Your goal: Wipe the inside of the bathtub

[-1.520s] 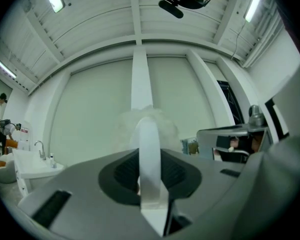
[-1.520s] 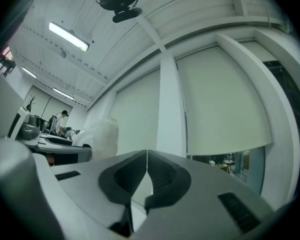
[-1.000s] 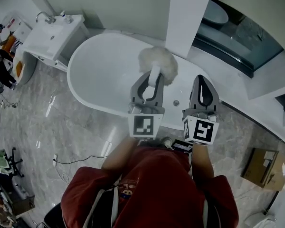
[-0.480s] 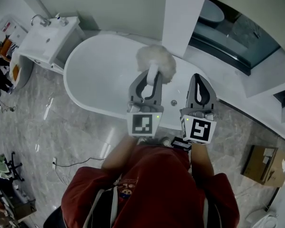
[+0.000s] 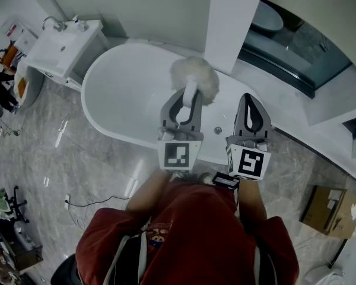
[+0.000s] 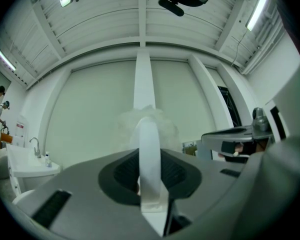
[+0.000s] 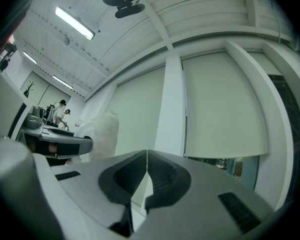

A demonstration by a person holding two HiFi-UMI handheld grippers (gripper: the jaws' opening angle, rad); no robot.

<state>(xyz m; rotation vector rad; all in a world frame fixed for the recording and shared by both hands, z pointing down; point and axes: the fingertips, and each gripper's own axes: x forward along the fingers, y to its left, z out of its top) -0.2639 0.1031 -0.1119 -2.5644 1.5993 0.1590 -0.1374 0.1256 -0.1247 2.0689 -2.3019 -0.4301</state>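
Left gripper (image 5: pixel 188 97) sits above the white bathtub (image 5: pixel 121 94). Its fingers (image 6: pixel 85 184) are clamped on the white handle (image 6: pixel 149 164) of a duster (image 5: pixel 194 76), whose fluffy head hangs over the tub's interior toward the far rim. We cannot tell whether the head touches the surface.

Right gripper (image 5: pixel 250 100) hovers just beside the left, over the tub's right end. Its fingers (image 7: pixel 190 184) are pressed together with nothing between them.

A washbasin (image 5: pixel 62 46) stands at the tub's left end.
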